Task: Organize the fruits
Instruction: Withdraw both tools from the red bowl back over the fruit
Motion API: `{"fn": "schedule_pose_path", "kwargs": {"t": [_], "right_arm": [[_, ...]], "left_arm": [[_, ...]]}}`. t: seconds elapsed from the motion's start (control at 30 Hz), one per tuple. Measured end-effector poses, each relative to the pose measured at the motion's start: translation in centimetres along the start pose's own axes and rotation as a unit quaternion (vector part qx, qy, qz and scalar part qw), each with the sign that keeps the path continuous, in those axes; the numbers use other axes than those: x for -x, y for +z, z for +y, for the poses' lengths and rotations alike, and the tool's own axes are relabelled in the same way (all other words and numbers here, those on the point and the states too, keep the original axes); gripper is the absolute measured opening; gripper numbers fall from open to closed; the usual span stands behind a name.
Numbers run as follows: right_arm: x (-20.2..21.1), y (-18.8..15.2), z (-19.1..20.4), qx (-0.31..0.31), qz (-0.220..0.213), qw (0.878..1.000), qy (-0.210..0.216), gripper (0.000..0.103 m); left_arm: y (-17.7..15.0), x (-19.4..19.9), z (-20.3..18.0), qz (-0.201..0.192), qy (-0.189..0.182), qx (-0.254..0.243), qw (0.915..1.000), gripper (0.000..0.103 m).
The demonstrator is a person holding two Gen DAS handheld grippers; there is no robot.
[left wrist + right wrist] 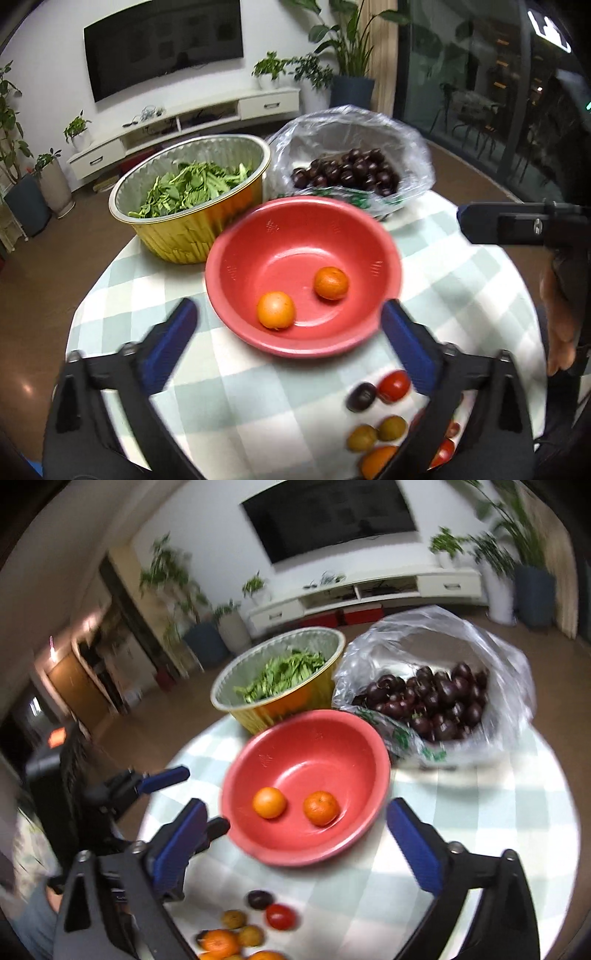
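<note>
The red bowl [303, 221] sits mid-table on the checked cloth [461, 288], holding 2 oranges: one orange [276, 309] at 7 o'clock on its floor, the other orange [331, 283] at 4 o'clock, slightly apart. The left gripper [291, 332] hangs just short of the bowl's near rim, fingers spread wide and grasping nothing. The right gripper [295, 834] likewise stands released and empty, its blue pads flanking the bowl. At 11 o'clock from the bowl stands a gold foil basin [192, 229] of greens; at 1 o'clock a plastic bag [417, 147] of dark cherries. Loose fruit lies at 5 o'clock near the table edge: a red tomato [394, 386], a dark plum [361, 397], small brownish fruits
</note>
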State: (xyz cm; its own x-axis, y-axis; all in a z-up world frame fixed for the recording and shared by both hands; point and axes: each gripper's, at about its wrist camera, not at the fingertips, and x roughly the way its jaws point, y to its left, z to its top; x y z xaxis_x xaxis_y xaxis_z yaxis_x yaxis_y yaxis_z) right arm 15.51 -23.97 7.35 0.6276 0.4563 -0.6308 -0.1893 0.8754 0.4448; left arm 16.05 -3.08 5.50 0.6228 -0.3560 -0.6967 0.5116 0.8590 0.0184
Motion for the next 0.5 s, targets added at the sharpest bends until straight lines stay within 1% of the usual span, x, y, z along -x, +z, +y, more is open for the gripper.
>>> {"fn": "schedule_pose_path", "kwargs": {"t": [0.1, 0.13, 0.17, 0.2, 0.27, 0.3, 0.37, 0.43, 0.5], "right_arm": [[1.9, -1.8, -1.8, -0.075, -0.003, 0.996, 0.047, 0.103], [2.5, -2.6, -2.5, -0.103, -0.005, 0.993, 0.062, 0.103], [3.1, -3.6, -3.1, -0.134, -0.007, 0.988, 0.074, 0.103], [3.4, -4.3, -3.4, -0.155, -0.005, 0.985, 0.081, 0.103], [4.0, -5.9, -4.4, -0.197, 0.007, 0.976, 0.095, 0.103], [4.5, -6.9, -4.9, -0.216, 0.010, 0.972, 0.087, 0.103], [5.5, -8.4, -5.2, -0.224, 0.004, 0.973, 0.058, 0.103], [6.6, -9.6, -4.9, -0.210, -0.005, 0.977, 0.025, 0.103], [7.4, -10.7, -4.5, -0.190, -0.006, 0.982, 0.006, 0.103]], "left_arm": [[-1.0, 2.3, -0.4, -0.029, -0.011, 0.008, 0.9995, 0.103], [-1.7, 3.4, -0.6, -0.048, -0.009, 0.013, 0.9987, 0.103], [-2.1, 4.1, -0.8, -0.060, -0.007, 0.016, 0.9981, 0.103], [-2.7, 4.9, -0.9, -0.066, -0.002, 0.019, 0.9976, 0.103], [-3.6, 5.9, -1.1, -0.055, 0.012, 0.020, 0.9982, 0.103], [-4.2, 6.3, -1.1, -0.049, 0.019, 0.023, 0.9983, 0.103], [-5.4, 7.1, -0.7, -0.033, 0.018, 0.041, 0.9984, 0.103], [-6.7, 7.3, -0.2, -0.009, 0.009, 0.063, 0.9980, 0.103], [-8.0, 7.6, 0.1, 0.004, 0.003, 0.077, 0.9970, 0.103]]}}
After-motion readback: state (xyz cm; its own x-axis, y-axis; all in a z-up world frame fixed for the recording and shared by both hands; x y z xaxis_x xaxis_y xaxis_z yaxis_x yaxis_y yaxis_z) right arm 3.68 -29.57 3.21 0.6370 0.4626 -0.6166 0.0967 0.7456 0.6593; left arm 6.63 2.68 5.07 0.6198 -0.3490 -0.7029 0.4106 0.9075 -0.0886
